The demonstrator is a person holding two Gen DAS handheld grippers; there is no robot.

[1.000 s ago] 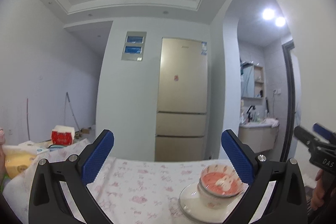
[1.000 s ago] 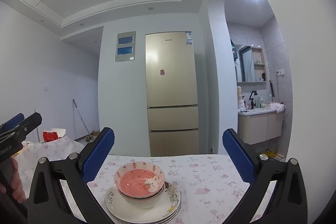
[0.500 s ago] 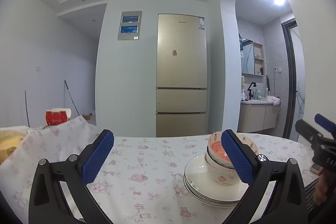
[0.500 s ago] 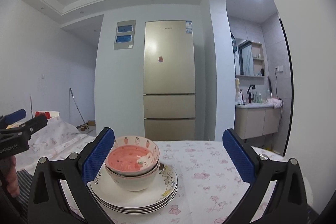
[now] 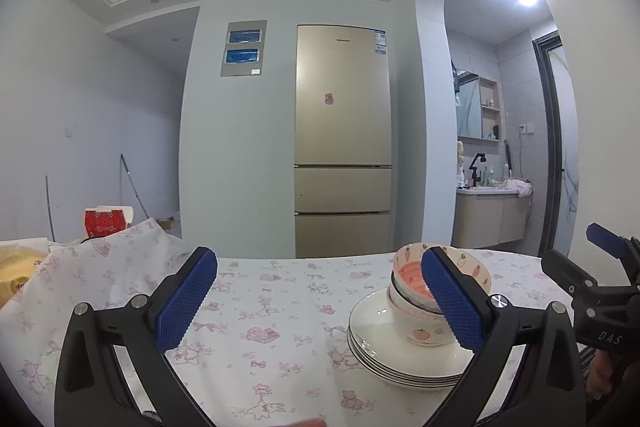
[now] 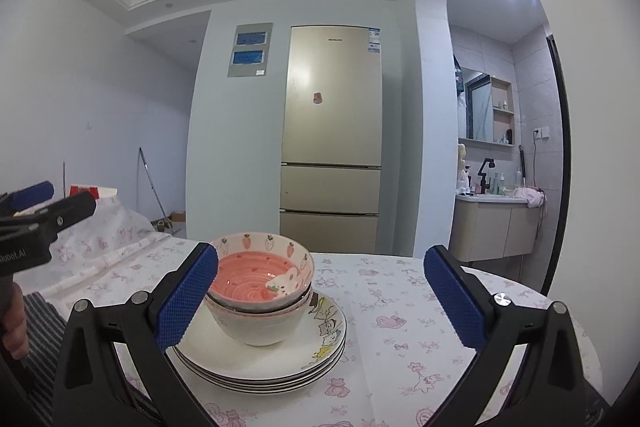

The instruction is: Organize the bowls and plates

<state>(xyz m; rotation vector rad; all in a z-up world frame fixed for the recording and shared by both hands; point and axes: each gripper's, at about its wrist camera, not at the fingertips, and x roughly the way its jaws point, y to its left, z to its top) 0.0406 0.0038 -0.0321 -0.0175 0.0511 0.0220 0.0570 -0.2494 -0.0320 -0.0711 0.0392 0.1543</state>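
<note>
Bowls sit nested on the stacked plates on the bench, just ahead-left of the right gripper, right of the left gripper. Both spread, holding nothing (could be pre-sorting or all done).

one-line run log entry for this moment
left gripper: open, empty | right gripper: open, empty | nested bowls on plate stack | tablecloth

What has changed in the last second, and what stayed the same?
Both open grippers, left and right, came lower and nearer the bowls, which now look larger. Nothing was gripped. The bowls stayed nested on the plates, on the table.
</note>
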